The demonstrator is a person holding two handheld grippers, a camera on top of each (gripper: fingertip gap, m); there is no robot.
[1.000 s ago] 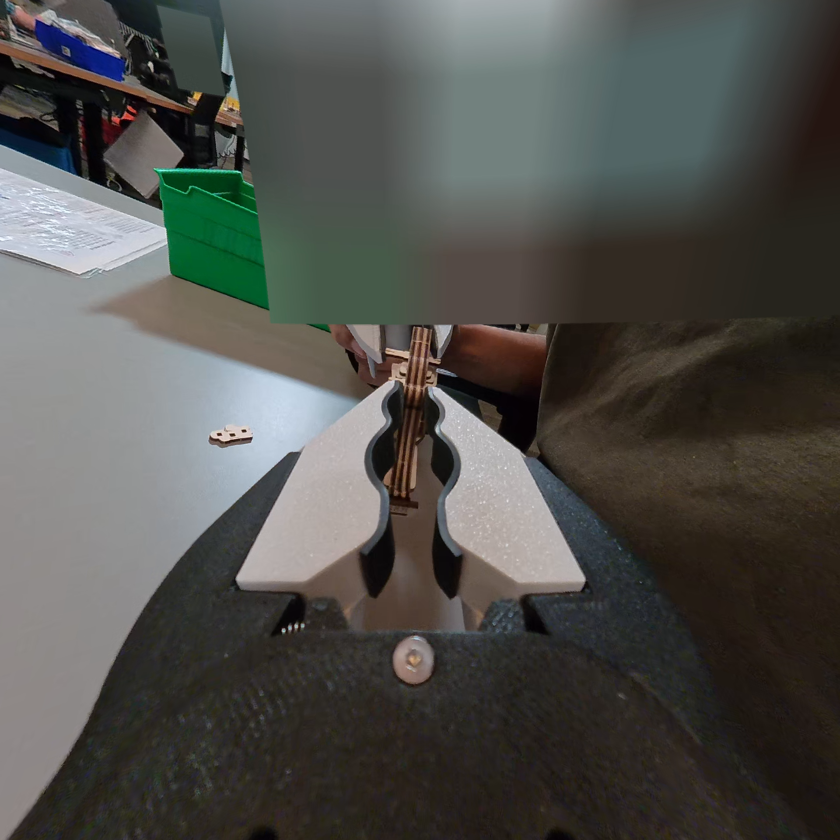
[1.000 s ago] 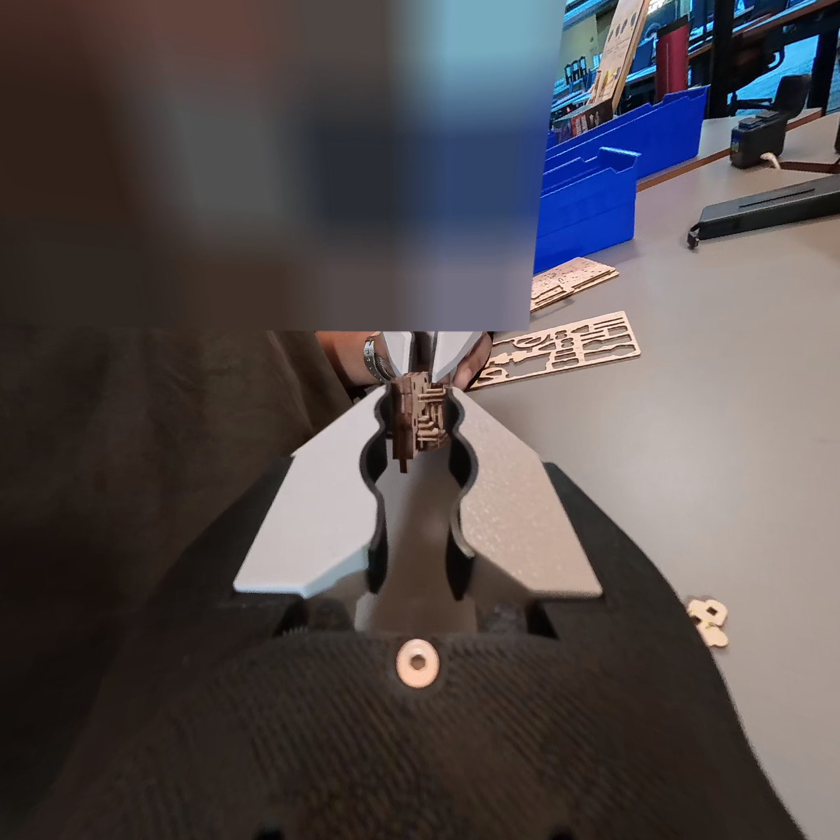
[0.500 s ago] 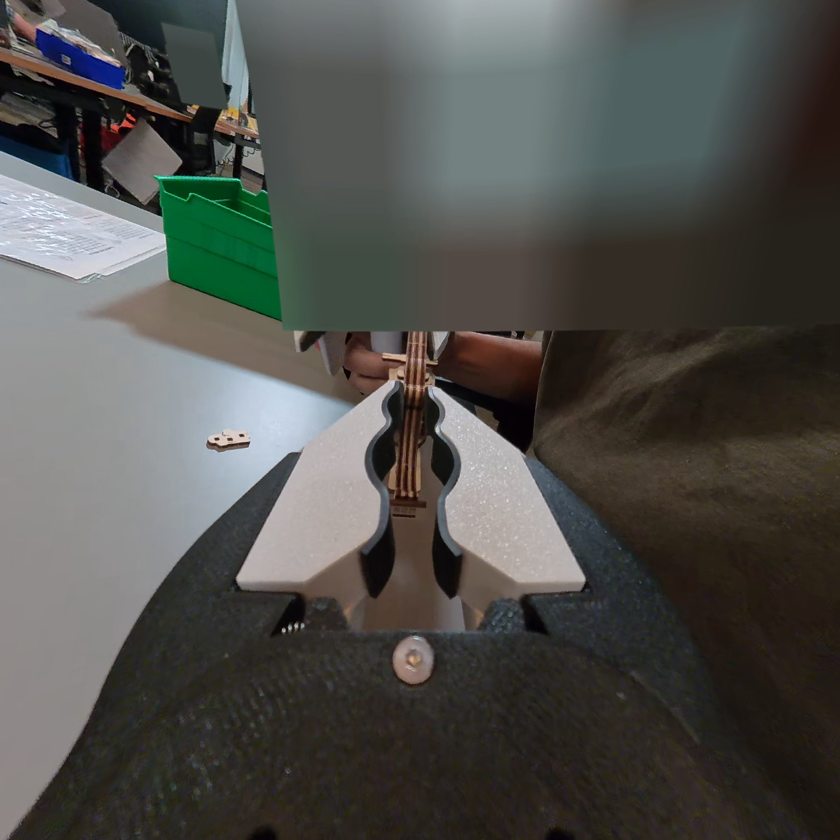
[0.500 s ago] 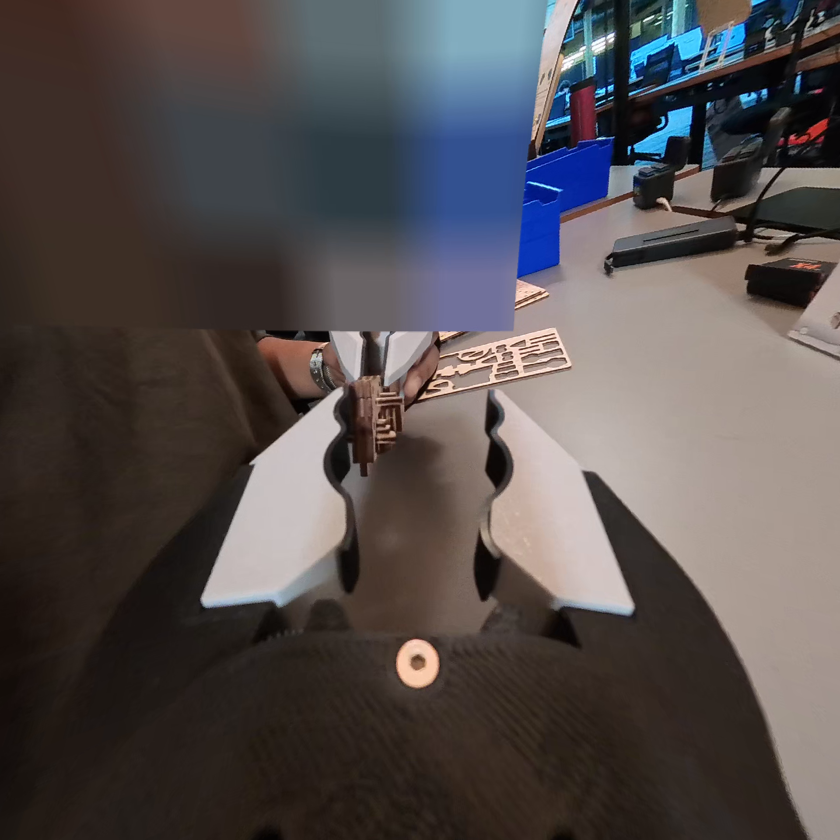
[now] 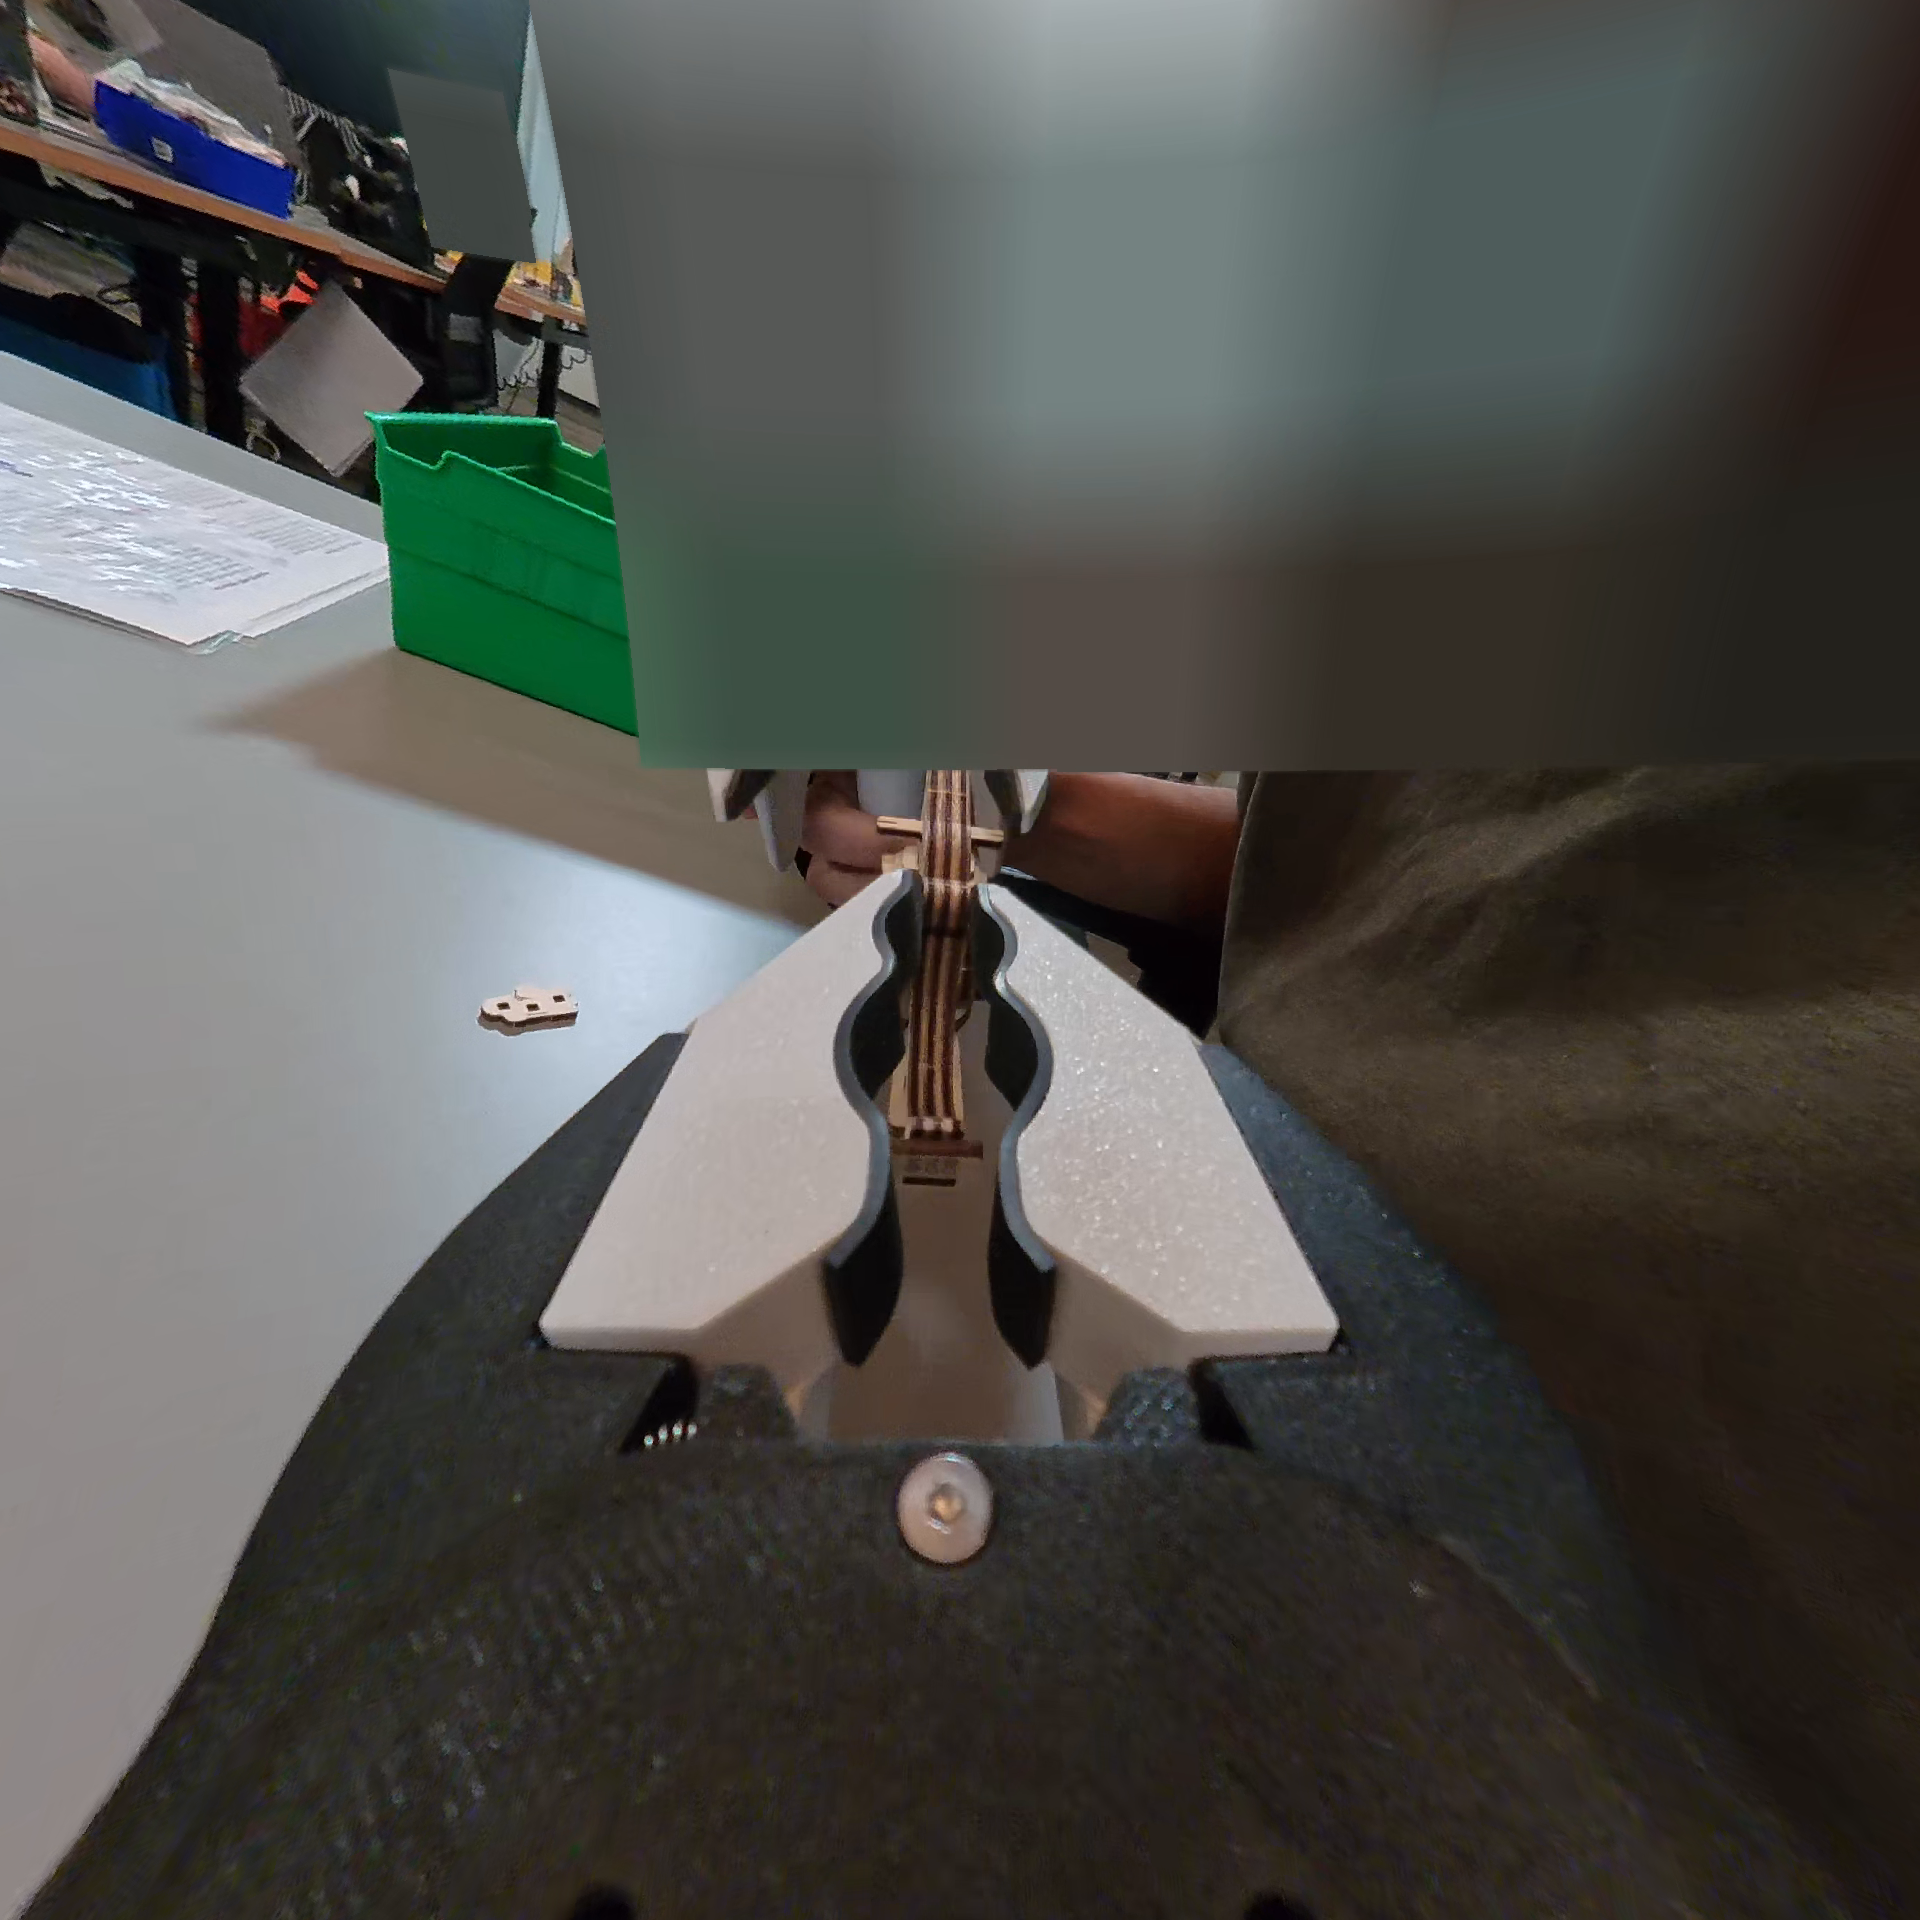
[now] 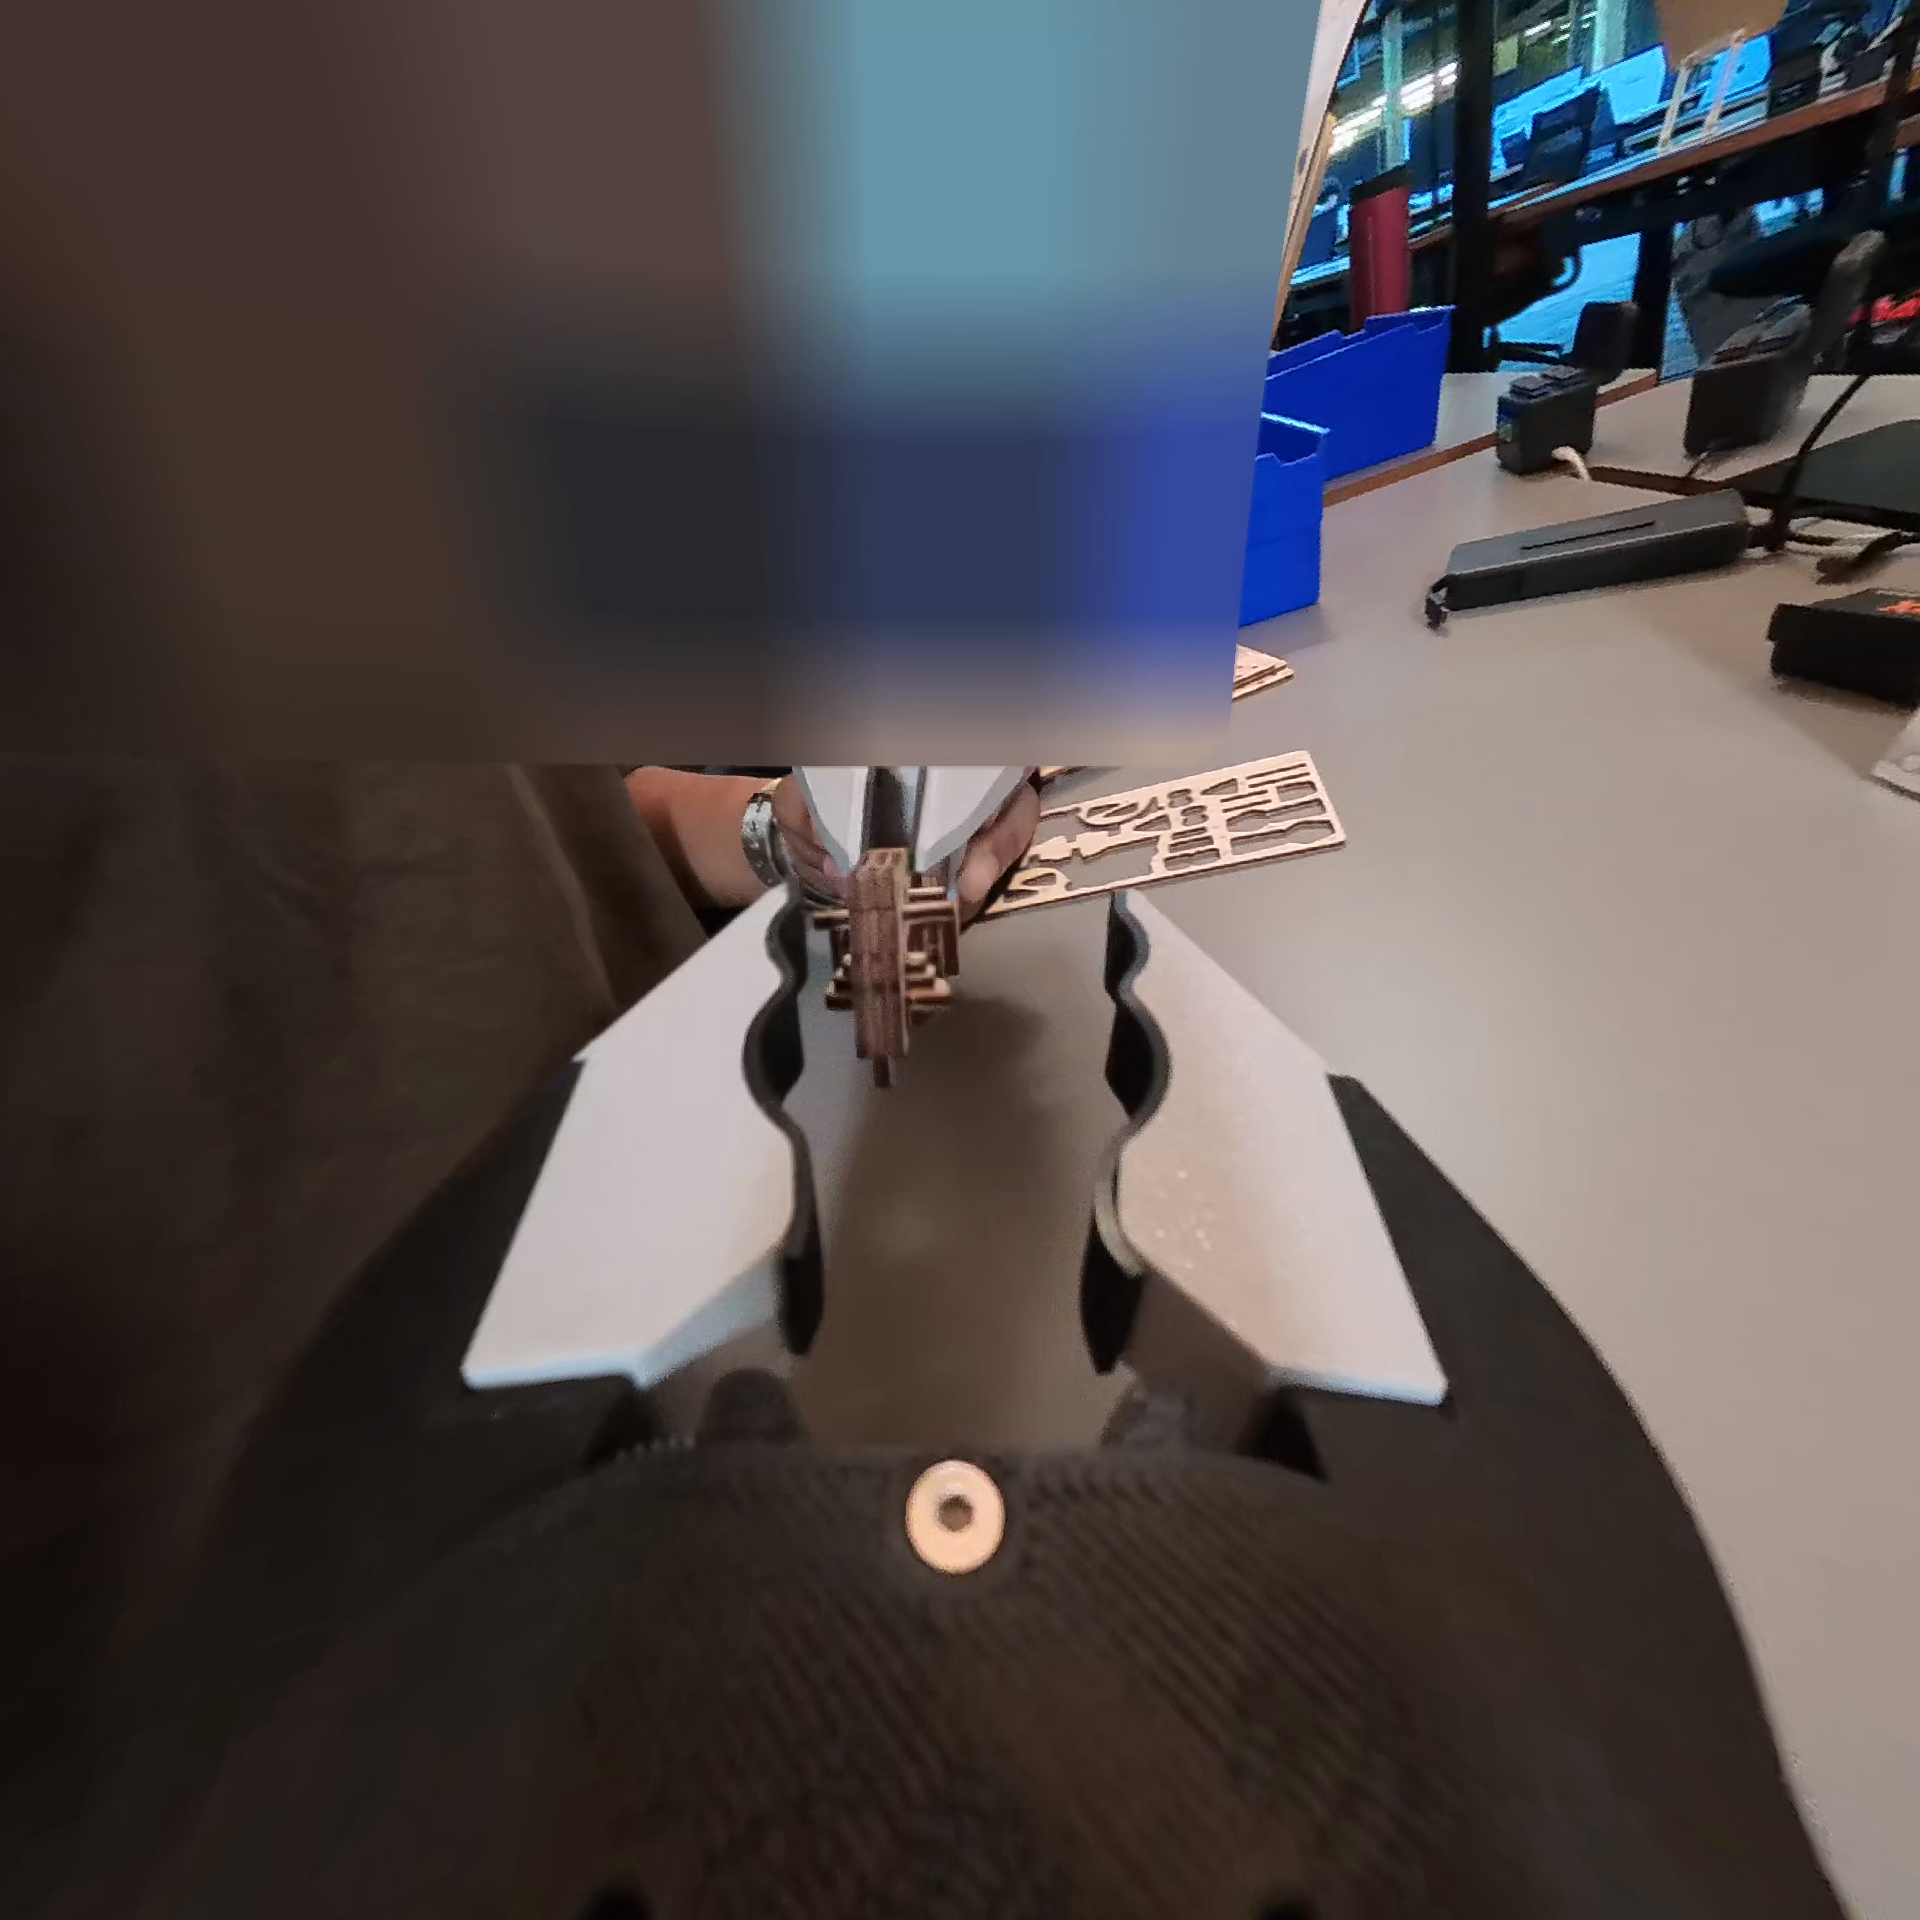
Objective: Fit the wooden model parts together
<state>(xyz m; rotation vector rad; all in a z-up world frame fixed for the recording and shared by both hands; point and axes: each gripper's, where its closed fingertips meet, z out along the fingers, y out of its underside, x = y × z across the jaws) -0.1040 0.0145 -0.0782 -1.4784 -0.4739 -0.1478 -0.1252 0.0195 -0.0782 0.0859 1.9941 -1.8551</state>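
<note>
over the grey table (image 6: 1558, 1039), right gripper (image 6: 951, 914) has released wooden model (image 6: 894, 956).

What I can't make out from here

The far end of the wooden model (image 5: 940, 935) runs up behind the blur patch in my left wrist view, and my gripper fingers (image 5: 748, 1122) hide its flat sides. The green bin (image 5: 499, 561) is cut off on its right by that patch. The punched wooden sheet (image 6: 1174, 831) has its left end hidden behind the far gripper (image 6: 894, 831).
</note>
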